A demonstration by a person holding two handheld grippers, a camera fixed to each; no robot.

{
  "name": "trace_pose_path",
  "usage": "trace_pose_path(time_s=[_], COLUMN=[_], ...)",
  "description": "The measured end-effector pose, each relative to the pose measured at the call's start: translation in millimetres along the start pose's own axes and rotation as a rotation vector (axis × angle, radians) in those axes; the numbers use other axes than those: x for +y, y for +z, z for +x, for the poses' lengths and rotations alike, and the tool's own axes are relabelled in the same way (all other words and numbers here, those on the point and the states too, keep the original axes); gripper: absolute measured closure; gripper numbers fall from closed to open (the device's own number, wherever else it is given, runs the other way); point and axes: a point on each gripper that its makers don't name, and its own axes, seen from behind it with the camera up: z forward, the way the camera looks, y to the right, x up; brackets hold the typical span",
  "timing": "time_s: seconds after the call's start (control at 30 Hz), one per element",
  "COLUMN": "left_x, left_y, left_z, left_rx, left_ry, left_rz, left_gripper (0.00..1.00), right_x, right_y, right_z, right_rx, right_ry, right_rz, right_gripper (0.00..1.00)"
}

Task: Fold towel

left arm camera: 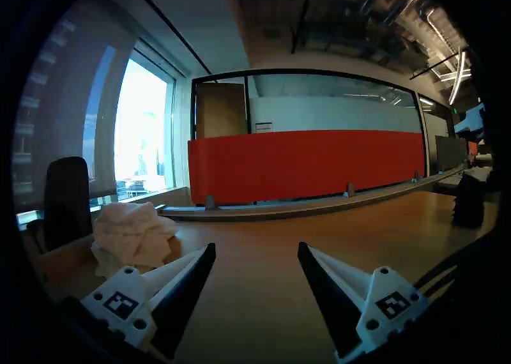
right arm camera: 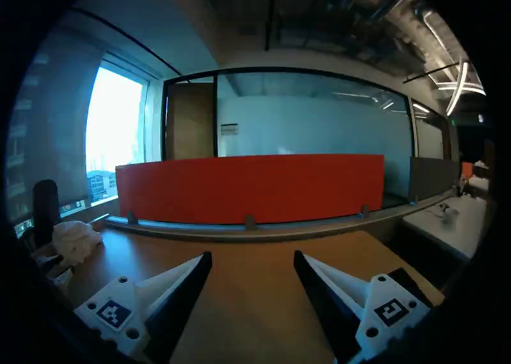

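Left tongs (left arm camera: 255, 245): held low over the tabletop (left arm camera: 358, 227) and pointing level across it toward the red divider. The two white-and-black fingers (left arm camera: 185, 281) stand wide apart, with bare wood showing between them.
Right tongs (right arm camera: 252, 254): in the same pose, low and level, aimed at the divider. Its fingers are spread apart and hold nothing.
Towel (left arm camera: 133, 233): a pale, crumpled heap on the tabletop, to the left of the left tongs and a little beyond the left finger's tip. Neither pair touches it. In the right gripper view the towel (right arm camera: 75, 239) lies well off, at the far left edge of the wood.
Tabletop: smooth, warm brown wood, with a raised strip along its far edge under the divider.
Red divider (left arm camera: 306, 163): a long opaque panel standing upright on small feet along the far edge of the tabletop.
Chair (left arm camera: 64, 201): a dark backrest at the left, behind the towel and beside the window.
Window (left arm camera: 144, 140): tall and very bright, with buildings faintly visible outside.
Glass wall (left arm camera: 332, 102): black-framed, beyond the divider, with a wooden door (left arm camera: 220, 108) at its left end.
Dark object (left arm camera: 469, 201): stands at the far right of the tabletop, too dim to tell what it is.
Ceiling: open, with pipes and curved light strips (left arm camera: 457, 76).
Neighbouring desk (right arm camera: 447, 220): pale, to the right of the tabletop, with a gap between the two.
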Motion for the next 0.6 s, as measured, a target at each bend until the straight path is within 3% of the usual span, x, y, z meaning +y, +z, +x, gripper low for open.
trace_pose_path(time_s=[0.6], left_x=[-4.6], left_y=[1.8], left_z=[-18], left_rx=[0.006], left_ry=[-0.061], left_rz=[0.002], left_gripper=[0.05], right_x=[0], right_y=[-3.4], right_z=[-8], right_rx=[-0.001], right_ry=[-0.016], right_rz=[0.007], right_gripper=[0.01])
